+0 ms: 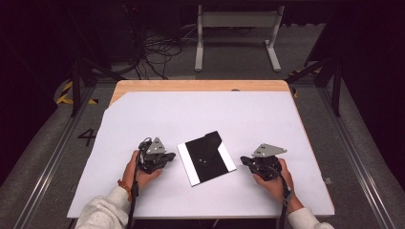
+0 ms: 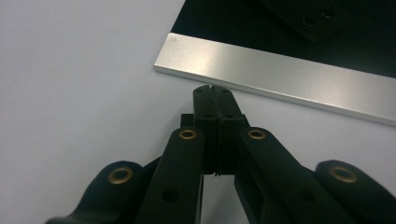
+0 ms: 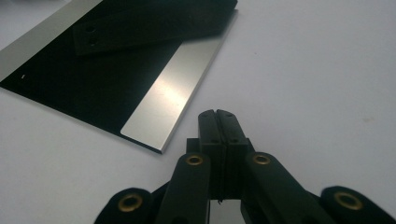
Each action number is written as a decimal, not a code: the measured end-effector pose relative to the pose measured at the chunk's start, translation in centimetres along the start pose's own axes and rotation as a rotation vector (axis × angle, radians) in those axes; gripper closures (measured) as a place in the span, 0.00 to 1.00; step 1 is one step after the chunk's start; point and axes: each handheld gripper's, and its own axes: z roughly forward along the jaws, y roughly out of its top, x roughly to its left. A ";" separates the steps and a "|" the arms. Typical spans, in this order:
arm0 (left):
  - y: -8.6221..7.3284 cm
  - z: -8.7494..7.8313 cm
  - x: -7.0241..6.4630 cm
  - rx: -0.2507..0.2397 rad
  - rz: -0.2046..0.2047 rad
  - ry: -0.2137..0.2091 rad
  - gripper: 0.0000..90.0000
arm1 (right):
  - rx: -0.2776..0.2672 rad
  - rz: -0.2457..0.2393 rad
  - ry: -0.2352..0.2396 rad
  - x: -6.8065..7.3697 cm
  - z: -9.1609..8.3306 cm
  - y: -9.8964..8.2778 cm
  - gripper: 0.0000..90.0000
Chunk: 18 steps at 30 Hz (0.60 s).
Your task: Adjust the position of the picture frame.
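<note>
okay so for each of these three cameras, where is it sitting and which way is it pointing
High view: above the person's side, looking forward and down on the table; both forearms, left gripper, right gripper.
Left gripper view: rides the left gripper, jaws shut, facing the plate's silver edge.
Right gripper view: rides the right gripper, jaws shut, beside the plate's other silver edge.
All three share the plate.
</note>
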 end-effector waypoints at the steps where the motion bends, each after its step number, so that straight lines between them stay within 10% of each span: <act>1: 0.1 0.1 0.0 -0.003 0.000 0.000 1.00 | 0.003 -0.003 0.003 0.1 0.2 0.1 1.00; 18: 1.0 1.7 0.2 -0.003 0.031 -0.008 1.00 | 0.030 0.024 0.061 1.1 1.4 -0.1 1.00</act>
